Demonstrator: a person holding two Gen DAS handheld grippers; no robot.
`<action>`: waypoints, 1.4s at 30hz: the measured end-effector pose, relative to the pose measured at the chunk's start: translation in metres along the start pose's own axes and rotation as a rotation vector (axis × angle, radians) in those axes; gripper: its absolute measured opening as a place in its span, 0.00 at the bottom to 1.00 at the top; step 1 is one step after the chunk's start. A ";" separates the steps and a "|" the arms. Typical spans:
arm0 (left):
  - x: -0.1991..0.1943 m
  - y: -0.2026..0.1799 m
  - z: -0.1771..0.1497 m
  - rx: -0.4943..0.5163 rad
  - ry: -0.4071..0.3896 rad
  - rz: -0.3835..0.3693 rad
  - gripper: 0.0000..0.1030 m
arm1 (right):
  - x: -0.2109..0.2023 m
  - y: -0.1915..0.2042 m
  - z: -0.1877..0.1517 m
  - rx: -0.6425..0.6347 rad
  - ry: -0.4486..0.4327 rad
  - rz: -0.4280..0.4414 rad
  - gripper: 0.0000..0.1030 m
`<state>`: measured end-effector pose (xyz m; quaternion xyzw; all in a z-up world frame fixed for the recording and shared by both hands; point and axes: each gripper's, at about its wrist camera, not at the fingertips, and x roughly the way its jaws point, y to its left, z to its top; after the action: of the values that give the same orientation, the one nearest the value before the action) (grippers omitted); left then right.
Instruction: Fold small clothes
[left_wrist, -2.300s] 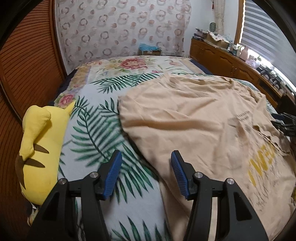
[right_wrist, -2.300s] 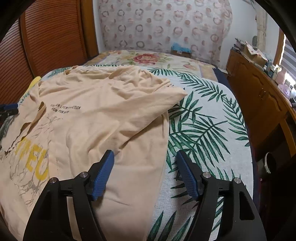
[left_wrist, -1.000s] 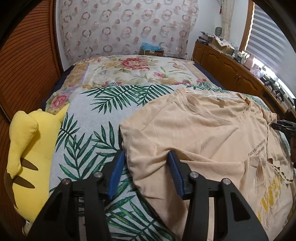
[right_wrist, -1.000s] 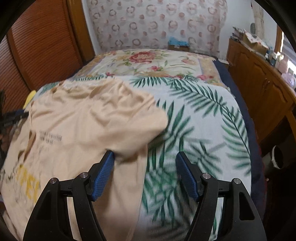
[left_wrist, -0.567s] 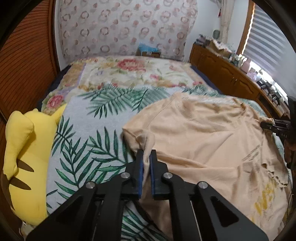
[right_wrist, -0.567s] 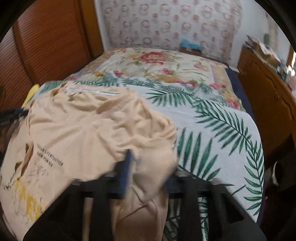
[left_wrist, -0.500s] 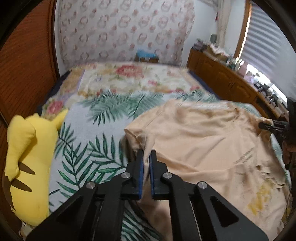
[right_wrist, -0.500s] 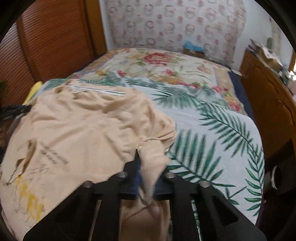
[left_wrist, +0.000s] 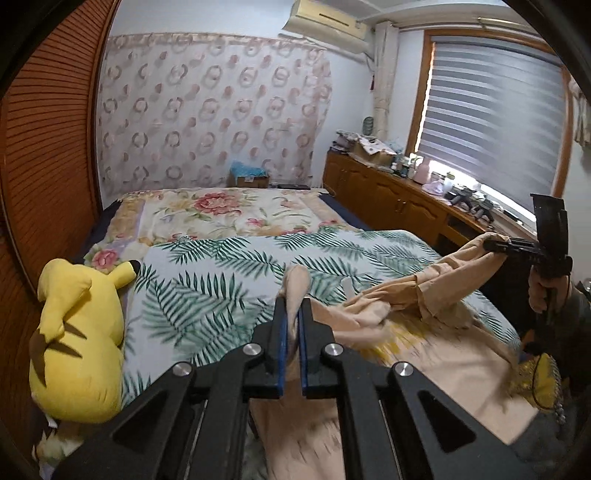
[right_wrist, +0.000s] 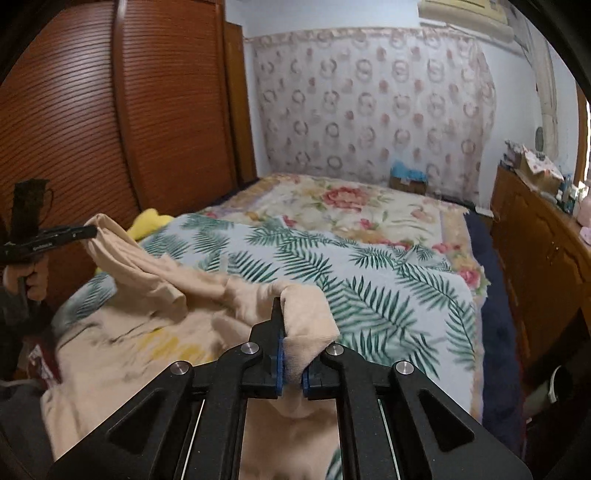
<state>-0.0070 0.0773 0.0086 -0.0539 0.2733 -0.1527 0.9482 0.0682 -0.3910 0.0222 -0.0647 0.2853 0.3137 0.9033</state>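
Observation:
A beige T-shirt with yellow print (left_wrist: 402, 306) (right_wrist: 155, 317) is lifted off the palm-leaf bedspread (left_wrist: 221, 277) (right_wrist: 369, 273). My left gripper (left_wrist: 291, 306) is shut on one edge of the shirt; it also shows in the right wrist view (right_wrist: 88, 232) at far left, holding cloth raised. My right gripper (right_wrist: 291, 339) is shut on another edge; it shows in the left wrist view (left_wrist: 491, 243) at far right. The shirt sags between the two grippers, with its lower part lying on the bed.
A yellow plush toy (left_wrist: 74, 332) lies at the bed's left edge. A brown louvred wardrobe (right_wrist: 92, 110) stands to the left. A wooden sideboard (left_wrist: 399, 199) with clutter runs along the right under the window. A floral quilt (left_wrist: 229, 210) covers the far bed.
Both grippers closed on the shirt's edges and have lifted them up and back toward me. The shirt, flat a second ago, now hangs bunched between them.

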 end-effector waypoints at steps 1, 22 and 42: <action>-0.009 -0.003 -0.005 0.002 0.004 -0.012 0.02 | -0.011 0.002 -0.004 0.008 -0.002 0.005 0.03; -0.008 -0.004 -0.042 0.031 0.139 0.062 0.27 | -0.038 0.007 -0.089 -0.015 0.220 -0.077 0.43; 0.084 0.025 -0.074 -0.026 0.391 0.012 0.27 | 0.042 -0.042 -0.089 0.091 0.260 -0.083 0.58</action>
<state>0.0270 0.0729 -0.1008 -0.0341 0.4546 -0.1512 0.8771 0.0785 -0.4287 -0.0781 -0.0754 0.4107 0.2520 0.8730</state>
